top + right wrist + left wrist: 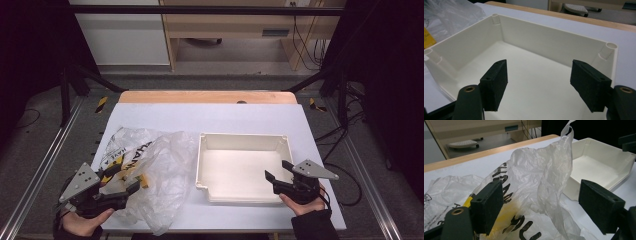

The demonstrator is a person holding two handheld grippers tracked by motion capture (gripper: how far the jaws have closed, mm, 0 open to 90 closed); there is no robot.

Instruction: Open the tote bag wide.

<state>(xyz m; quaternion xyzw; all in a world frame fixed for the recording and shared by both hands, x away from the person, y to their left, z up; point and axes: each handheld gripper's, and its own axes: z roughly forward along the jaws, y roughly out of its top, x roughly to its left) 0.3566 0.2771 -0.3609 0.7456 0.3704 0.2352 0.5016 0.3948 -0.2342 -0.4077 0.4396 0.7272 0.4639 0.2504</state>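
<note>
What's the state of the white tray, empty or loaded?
Empty. The white tray shows a bare floor in the high view and the right gripper view; the crumpled plastic bag lies on the table beside it, outside.

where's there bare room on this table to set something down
Free: the far strip of the table behind the plastic bag and white tray, and the tray's bare floor. A narrow strip runs right of the tray. Crowded: the near left, under the bag and left tool.
</note>
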